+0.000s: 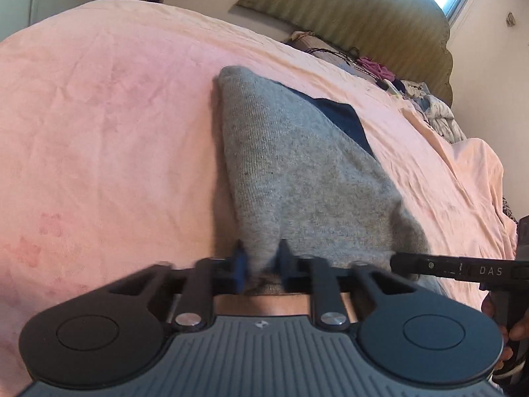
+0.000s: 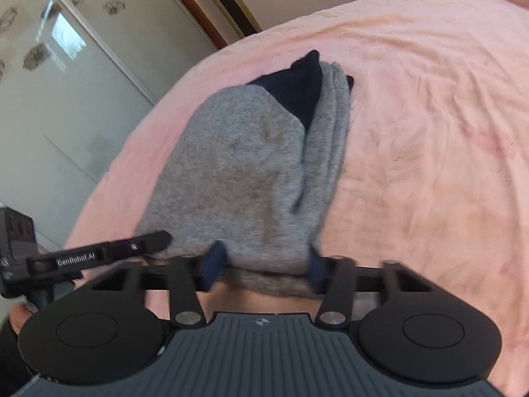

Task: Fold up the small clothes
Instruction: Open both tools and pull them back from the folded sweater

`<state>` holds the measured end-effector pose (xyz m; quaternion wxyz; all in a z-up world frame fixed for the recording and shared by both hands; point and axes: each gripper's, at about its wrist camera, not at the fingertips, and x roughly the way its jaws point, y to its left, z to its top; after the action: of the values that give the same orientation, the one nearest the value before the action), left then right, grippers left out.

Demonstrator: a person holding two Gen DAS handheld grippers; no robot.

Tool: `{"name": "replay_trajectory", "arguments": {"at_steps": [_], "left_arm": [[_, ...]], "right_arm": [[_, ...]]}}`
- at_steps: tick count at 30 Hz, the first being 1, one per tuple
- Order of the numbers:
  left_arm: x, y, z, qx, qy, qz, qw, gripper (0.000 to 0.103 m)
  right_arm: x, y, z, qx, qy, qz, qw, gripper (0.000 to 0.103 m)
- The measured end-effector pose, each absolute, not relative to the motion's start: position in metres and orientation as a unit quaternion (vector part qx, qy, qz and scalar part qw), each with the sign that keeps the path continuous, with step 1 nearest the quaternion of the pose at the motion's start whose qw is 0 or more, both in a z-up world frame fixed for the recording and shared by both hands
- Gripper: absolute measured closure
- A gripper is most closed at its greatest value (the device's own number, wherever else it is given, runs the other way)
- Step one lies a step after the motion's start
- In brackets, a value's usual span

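A pink bedsheet (image 1: 99, 115) covers the bed, with a padded olive headboard (image 1: 347, 10) at the far end and a heap of loose clothes (image 1: 429, 106) at its far right. In the middle of the sheet lies a grey sock (image 1: 291, 172) with a navy toe (image 2: 297, 89), folded over itself. The left gripper (image 1: 259, 264) is pinched nearly shut on the sock's near edge, and the right gripper (image 2: 263, 264), just beside it, grips a wider bunch of the same edge.

sock (image 2: 238, 172) – grey knit, fuzzy, matt | sheet (image 2: 429, 115) – pink cloth, creased | wardrobe door (image 2: 66, 115) – glossy
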<state>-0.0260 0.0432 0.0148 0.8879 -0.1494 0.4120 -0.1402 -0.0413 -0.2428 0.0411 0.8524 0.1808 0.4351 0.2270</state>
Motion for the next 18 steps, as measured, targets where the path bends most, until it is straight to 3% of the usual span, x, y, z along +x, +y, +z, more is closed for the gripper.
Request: {"name": "replay_trajectory", "arguments": {"at_steps": [5, 6, 7, 8, 10, 11, 18], "left_arm": [[-0.042, 0.029, 0.017, -0.054, 0.382, -0.149, 0.910, 0.090], [-0.049, 0.027, 0.019, -0.038, 0.374, -0.144, 0.915, 0.087], [-0.056, 0.026, 0.022, -0.025, 0.365, -0.137, 0.920, 0.081], [-0.064, 0.024, 0.025, -0.014, 0.361, -0.123, 0.924, 0.073], [-0.076, 0.023, 0.028, -0.006, 0.359, -0.090, 0.929, 0.018], [-0.083, 0.022, 0.028, -0.011, 0.351, -0.076, 0.933, 0.013], [-0.085, 0.005, 0.006, 0.004, 0.368, -0.033, 0.929, 0.013]], "right_arm": [[-0.049, -0.254, 0.035, 0.170, 0.439, 0.242, 0.848, 0.087], [-0.049, -0.257, 0.036, 0.176, 0.433, 0.239, 0.851, 0.086], [-0.054, -0.260, 0.038, 0.184, 0.424, 0.237, 0.855, 0.073], [-0.060, -0.262, 0.041, 0.185, 0.417, 0.231, 0.859, 0.065], [-0.076, -0.264, 0.050, 0.182, 0.396, 0.218, 0.873, 0.023], [-0.086, -0.263, 0.054, 0.175, 0.383, 0.206, 0.883, 0.018], [-0.125, -0.224, 0.042, 0.060, 0.367, 0.124, 0.920, 0.011]]}}
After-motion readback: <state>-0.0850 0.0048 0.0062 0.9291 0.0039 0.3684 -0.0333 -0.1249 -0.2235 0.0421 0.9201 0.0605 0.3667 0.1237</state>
